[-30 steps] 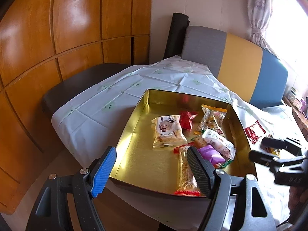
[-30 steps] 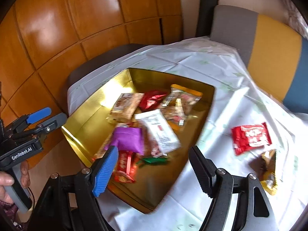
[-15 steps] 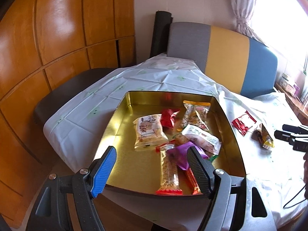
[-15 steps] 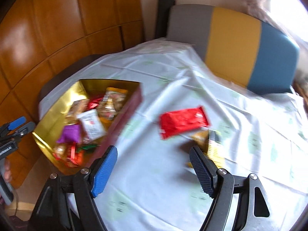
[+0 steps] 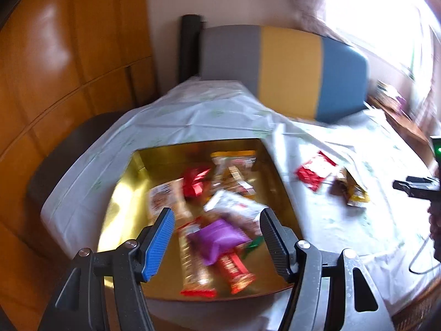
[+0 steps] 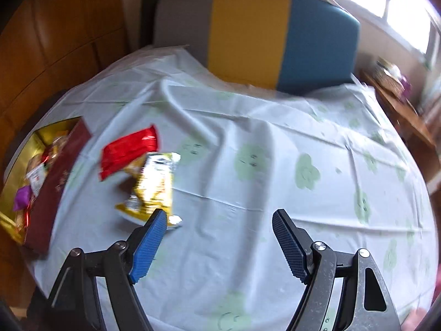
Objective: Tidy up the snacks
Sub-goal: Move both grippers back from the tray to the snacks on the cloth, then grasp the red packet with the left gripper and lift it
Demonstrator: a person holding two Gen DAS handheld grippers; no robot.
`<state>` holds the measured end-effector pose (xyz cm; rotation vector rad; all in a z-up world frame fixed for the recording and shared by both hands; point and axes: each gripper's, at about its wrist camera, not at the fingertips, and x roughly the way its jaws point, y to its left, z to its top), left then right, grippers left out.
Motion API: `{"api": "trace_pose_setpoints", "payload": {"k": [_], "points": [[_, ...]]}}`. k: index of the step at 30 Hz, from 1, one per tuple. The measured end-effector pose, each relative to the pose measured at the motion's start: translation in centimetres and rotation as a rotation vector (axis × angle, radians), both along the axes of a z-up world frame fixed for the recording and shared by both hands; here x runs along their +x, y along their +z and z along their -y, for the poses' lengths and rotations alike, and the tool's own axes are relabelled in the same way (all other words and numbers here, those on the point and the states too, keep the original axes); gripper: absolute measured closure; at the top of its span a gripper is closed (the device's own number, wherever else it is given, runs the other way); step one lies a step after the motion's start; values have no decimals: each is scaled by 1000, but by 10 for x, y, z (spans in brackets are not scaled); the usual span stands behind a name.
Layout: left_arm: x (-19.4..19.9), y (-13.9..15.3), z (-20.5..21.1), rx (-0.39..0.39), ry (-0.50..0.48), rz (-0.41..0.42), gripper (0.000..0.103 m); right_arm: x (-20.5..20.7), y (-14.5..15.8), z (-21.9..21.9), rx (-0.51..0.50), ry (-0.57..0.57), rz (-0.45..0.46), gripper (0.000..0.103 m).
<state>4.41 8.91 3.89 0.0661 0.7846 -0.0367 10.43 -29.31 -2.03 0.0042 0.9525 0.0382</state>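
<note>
Snacks: most packets lie in the gold tin (image 5: 137, 171) on the counter (image 6: 261, 138), a red packet (image 6: 126, 149) and yellow packet (image 6: 151, 187) remain outside beside it; left tongs (image 5: 215, 237) and right tongs (image 6: 219, 245) both released, empty.

Our right tongs (image 6: 219, 222) have swung away from the gold tray (image 6: 11, 165), which now sits at the far left edge of their view, and they have come in low over the counter (image 6: 275, 165). The yellow packet (image 6: 154, 184) now lies just ahead of their left finger, with the red packet (image 6: 126, 150) behind it. Our left tongs (image 5: 216, 222) have edged nearer the tray (image 5: 137, 165), above the purple packet (image 5: 217, 238).
</note>
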Motion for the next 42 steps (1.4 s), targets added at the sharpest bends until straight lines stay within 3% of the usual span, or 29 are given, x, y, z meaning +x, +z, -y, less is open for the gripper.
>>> {"api": "trace_pose_setpoints", "payload": {"k": [3,7,12,18,25,32,39,42], "points": [[14,3,27,16,-119,-33,38,4,-11,21,56,-74,-46,24],[43,0,70,51,-281,-117,37,8,-8,24,97,-97,-35,24],[89,-20,119,101,-390,-221,37,7,-6,18,114,-76,-32,24],[140,-57,150,127,-427,-363,37,7,-2,18,129,-78,-29,20],[171,-89,180,220,-472,-420,36,8,2,19,159,-80,-24,19],[201,-107,199,262,-493,-441,32,8,3,16,170,-65,-28,19],[218,-122,213,252,-510,-457,32,8,3,16,178,-61,-28,19],[223,-123,210,187,-490,-472,38,8,3,15,171,-58,-26,19]]}}
